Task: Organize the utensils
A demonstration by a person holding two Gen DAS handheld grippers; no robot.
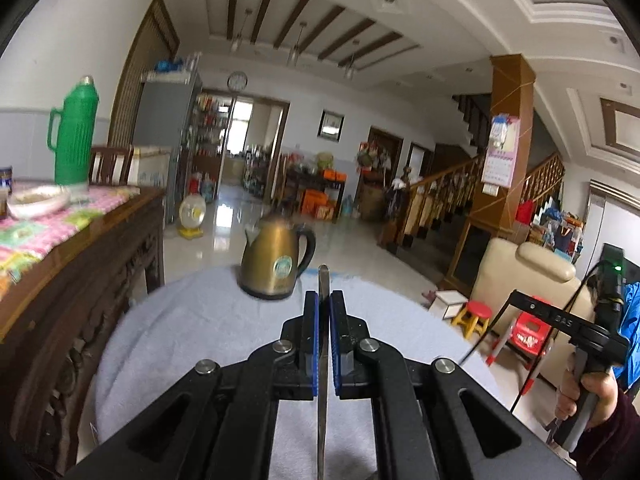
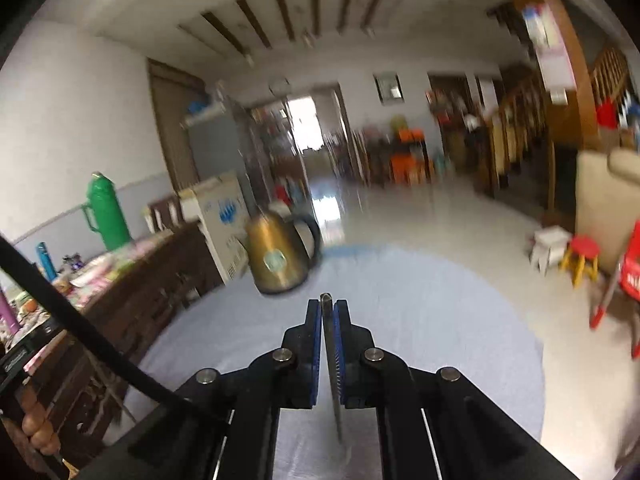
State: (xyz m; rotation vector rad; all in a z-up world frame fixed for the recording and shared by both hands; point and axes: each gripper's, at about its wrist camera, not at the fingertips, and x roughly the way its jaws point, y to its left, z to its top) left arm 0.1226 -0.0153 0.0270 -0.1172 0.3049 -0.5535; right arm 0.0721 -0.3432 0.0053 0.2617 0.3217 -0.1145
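Note:
My left gripper (image 1: 324, 294) is shut on a thin metal utensil (image 1: 323, 280), seen edge-on; its end sticks out past the fingertips and its length runs back between the blue pads (image 1: 315, 344). My right gripper (image 2: 327, 302) is shut on another flat metal utensil (image 2: 328, 308), also edge-on, with a toothed edge along its lower part. Both are held above a round table with a pale blue-grey cloth (image 1: 192, 320). The right gripper's body and the hand on it show at the right of the left wrist view (image 1: 580, 332). What kind of utensil each is, I cannot tell.
A brass-coloured electric kettle (image 1: 276, 260) stands at the table's far edge, also in the right wrist view (image 2: 280, 258). A dark wooden sideboard (image 1: 80, 264) on the left carries a green thermos (image 1: 74, 136) and a bowl (image 1: 38, 200). Stools (image 1: 474, 318) and a sofa (image 1: 532, 276) stand to the right.

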